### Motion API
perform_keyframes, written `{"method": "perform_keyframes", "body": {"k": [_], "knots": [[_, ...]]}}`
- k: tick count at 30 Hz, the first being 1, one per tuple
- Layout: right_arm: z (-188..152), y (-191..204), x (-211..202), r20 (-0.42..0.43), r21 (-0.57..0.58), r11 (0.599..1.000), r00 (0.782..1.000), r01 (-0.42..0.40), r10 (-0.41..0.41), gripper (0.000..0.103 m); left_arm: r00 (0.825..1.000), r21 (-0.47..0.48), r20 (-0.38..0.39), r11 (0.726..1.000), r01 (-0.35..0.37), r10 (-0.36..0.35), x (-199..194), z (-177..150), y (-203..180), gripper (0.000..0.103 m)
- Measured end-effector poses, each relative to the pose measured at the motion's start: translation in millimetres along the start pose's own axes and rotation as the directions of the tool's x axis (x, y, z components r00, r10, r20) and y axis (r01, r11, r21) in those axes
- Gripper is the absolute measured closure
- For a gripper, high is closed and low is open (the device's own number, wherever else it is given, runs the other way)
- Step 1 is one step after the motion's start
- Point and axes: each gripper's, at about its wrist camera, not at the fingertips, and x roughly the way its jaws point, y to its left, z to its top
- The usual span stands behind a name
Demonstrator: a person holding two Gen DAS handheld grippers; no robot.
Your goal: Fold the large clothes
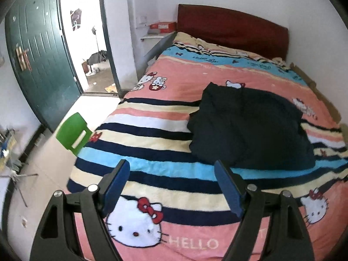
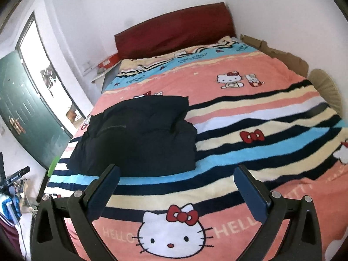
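Holding both grippers above the foot of the bed, I record the following. My left gripper (image 1: 171, 169) has its two blue-padded fingers spread wide, with nothing between them but the blanket below. My right gripper (image 2: 177, 174) stands likewise with its fingers far apart and empty; neither pad touches any cloth.

The black garment (image 1: 250, 126) lies on the bed as a thick, bundled mass, folded over on itself with its edges roughly gathered. In the left wrist view it sits beyond and to the right of the finger gap; in the right wrist view the same garment (image 2: 139, 134) sits beyond and to the left of the gap. It therefore lies between the two grippers and ahead of both, apart from each. Its surface is puffy and creased; I cannot tell from these views how many layers it has.

The bed is covered by a striped cartoon-cat blanket (image 1: 152, 130) in pink, blue, cream and navy. A dark red headboard (image 1: 232, 26) stands against the white wall at the far end. Beside the bed's left edge are a green chair (image 1: 74, 132) and a dark green door (image 1: 41, 61), open onto a bright room. Cardboard (image 2: 280, 52) lines the bed's far right side.
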Motion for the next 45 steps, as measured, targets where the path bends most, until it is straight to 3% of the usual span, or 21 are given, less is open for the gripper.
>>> {"method": "perform_keyframes", "body": {"k": [6,16,23,28,30,33,36,39,40,42,44,45], "knots": [[-8,-8,38,-0.076,-0.003,1.0,0.997,0.025,-0.025,0.001,0.995,-0.027,-0.034,0.995,0.092,-0.093,40,13,-7,0.024],[21,-9,147,-0.172,-0.004,0.998,0.983,0.057,-0.057,0.001,0.962,-0.06,-0.145,0.973,0.223,-0.23,172,48,-31,0.024],[53,-13,225,-0.227,0.007,1.0,0.974,0.003,-0.002,0.001,0.894,-0.036,-0.3,0.94,0.34,-0.334,275,83,-49,0.024],[65,-24,279,-0.286,0.067,0.997,0.956,-0.041,0.058,0.001,0.853,-0.062,-0.345,0.917,0.395,-0.391,314,91,-53,0.024],[62,-32,299,-0.331,0.101,0.993,0.939,-0.065,0.095,0.001,0.835,-0.072,-0.363,0.906,0.417,-0.413,328,90,-53,0.023],[58,-42,320,-0.377,0.133,0.986,0.915,-0.098,0.142,0.001,0.796,-0.122,-0.369,0.874,0.47,-0.48,343,84,-46,0.022],[48,-54,340,-0.406,0.208,0.965,0.884,-0.157,0.232,0.001,0.752,-0.195,-0.369,0.836,0.513,-0.547,359,75,-36,0.011],[39,-58,356,-0.428,0.254,0.941,0.846,-0.225,0.318,0.001,0.694,-0.284,-0.373,0.788,0.547,-0.616,373,66,-28,0.008],[37,-58,359,-0.431,0.264,0.932,0.835,-0.247,0.343,0.001,0.664,-0.329,-0.37,0.761,0.56,-0.649,379,61,-26,0.007],[34,-53,366,-0.433,0.287,0.909,0.805,-0.302,0.405,0.001,0.624,-0.387,-0.363,0.721,0.574,-0.692,385,54,-23,0.007],[33,-48,369,-0.426,0.293,0.894,0.79,-0.34,0.44,0.001,0.58,-0.438,-0.355,0.679,0.59,-0.733,389,49,-22,0.007],[32,-47,371,-0.423,0.297,0.887,0.784,-0.354,0.455,0.001,0.569,-0.442,-0.354,0.669,0.598,-0.742,389,47,-24,0.007]]}}
